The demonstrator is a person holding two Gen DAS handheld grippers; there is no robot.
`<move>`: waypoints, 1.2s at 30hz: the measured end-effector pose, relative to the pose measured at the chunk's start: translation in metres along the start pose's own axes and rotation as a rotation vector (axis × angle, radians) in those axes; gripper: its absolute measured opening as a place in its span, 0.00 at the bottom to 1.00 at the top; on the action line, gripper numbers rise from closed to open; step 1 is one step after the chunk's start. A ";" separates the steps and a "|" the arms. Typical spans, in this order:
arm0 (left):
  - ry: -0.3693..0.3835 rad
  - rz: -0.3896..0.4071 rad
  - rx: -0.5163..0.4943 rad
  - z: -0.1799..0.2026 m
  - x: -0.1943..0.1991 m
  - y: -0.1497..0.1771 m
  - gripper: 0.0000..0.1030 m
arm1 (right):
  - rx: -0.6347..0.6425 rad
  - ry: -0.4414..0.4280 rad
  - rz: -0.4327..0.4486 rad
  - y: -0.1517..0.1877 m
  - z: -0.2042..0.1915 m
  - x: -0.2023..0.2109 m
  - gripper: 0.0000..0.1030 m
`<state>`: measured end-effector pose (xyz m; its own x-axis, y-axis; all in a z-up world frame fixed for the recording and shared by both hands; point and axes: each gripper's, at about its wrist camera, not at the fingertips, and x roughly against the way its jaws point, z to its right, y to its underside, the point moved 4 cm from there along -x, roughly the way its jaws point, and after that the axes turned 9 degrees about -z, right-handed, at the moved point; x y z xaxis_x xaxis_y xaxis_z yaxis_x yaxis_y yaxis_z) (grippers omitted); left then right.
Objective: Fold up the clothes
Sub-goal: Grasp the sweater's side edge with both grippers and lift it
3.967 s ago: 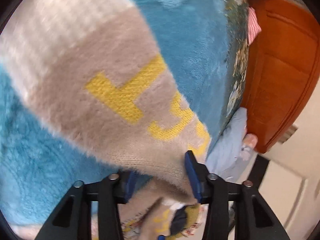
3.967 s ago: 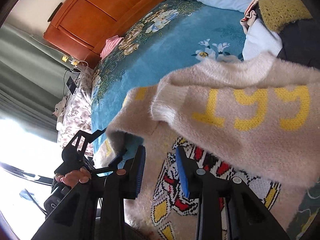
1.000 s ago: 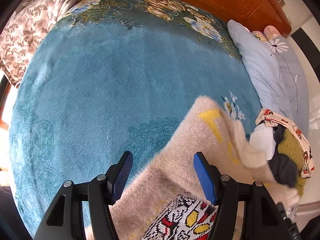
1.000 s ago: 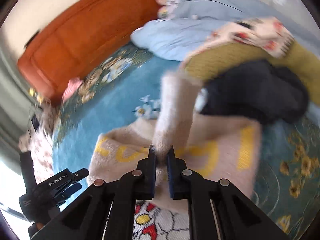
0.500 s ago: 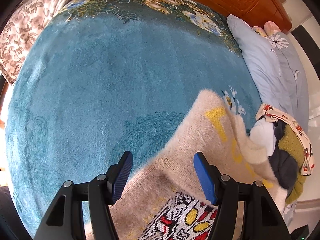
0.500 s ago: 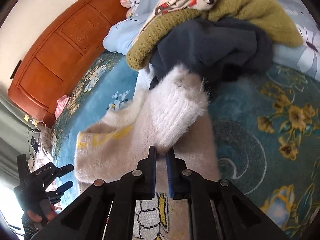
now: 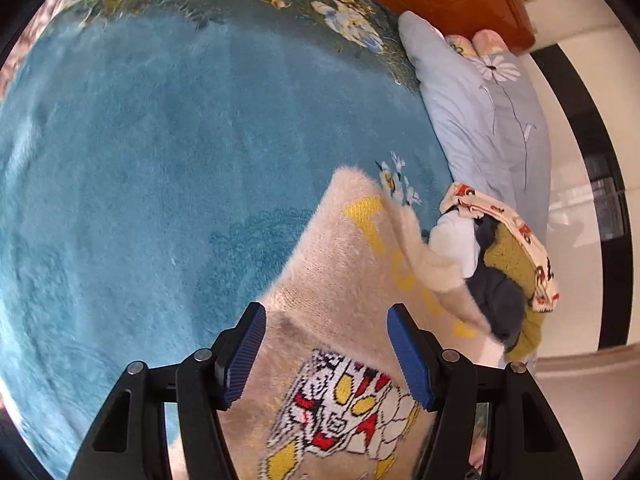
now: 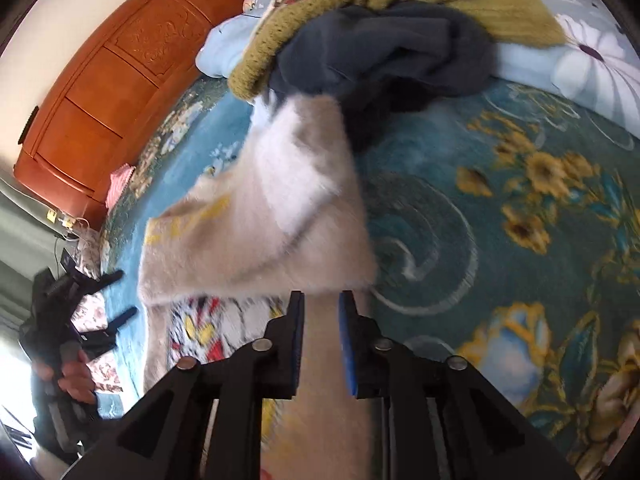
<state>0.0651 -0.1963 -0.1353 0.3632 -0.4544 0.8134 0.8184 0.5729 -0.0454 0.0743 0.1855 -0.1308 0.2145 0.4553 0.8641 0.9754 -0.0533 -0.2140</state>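
A fuzzy beige sweater [image 7: 340, 264] with yellow numerals and a red, yellow and white cartoon figure lies flat on the teal blanket [image 7: 140, 160]. Its sleeve [image 8: 304, 176] is folded across the body, with the white ribbed cuff pointing at the clothes pile. My right gripper [image 8: 322, 312] hovers just short of the fold. Its jaws are opening; only beige knit shows below the narrow gap, and nothing is pinched. My left gripper [image 7: 326, 344] hangs open above the sweater's graphic, holding nothing. In the right wrist view the left gripper [image 8: 92, 308] sits at the far left edge in a hand [image 8: 76, 376].
A pile of clothes [image 8: 384, 52], dark blue, olive knit and a printed piece, lies just beyond the sleeve. Pale blue floral pillows [image 7: 480, 120] line the bed's right side. An orange wooden headboard [image 8: 112, 80] stands behind. A pink cloth [image 8: 120, 180] lies near it.
The right gripper came down with the sleeve pinched, and its jaws have now parted, leaving the sleeve on the sweater. The left gripper tilted a little and stayed open.
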 end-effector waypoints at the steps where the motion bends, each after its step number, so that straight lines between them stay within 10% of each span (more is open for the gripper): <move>1: -0.025 -0.020 -0.047 -0.002 0.002 0.001 0.65 | -0.007 0.007 -0.015 0.008 0.008 0.000 0.24; 5: -0.152 -0.113 -0.202 -0.022 0.002 0.013 0.66 | -0.096 -0.032 -0.072 0.038 0.037 -0.001 0.25; 13: 0.002 -0.237 -0.098 -0.083 -0.012 0.047 0.66 | -0.162 -0.160 -0.143 0.066 0.038 -0.009 0.32; 36: 0.072 -0.472 -0.385 -0.057 -0.031 0.092 0.59 | -0.127 -0.399 -0.313 0.136 0.000 -0.028 0.32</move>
<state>0.1547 -0.1678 -0.1980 -0.0593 -0.6520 0.7559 0.9955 0.0174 0.0932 0.2010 0.1656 -0.1837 -0.1001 0.7686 0.6318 0.9935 0.0432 0.1049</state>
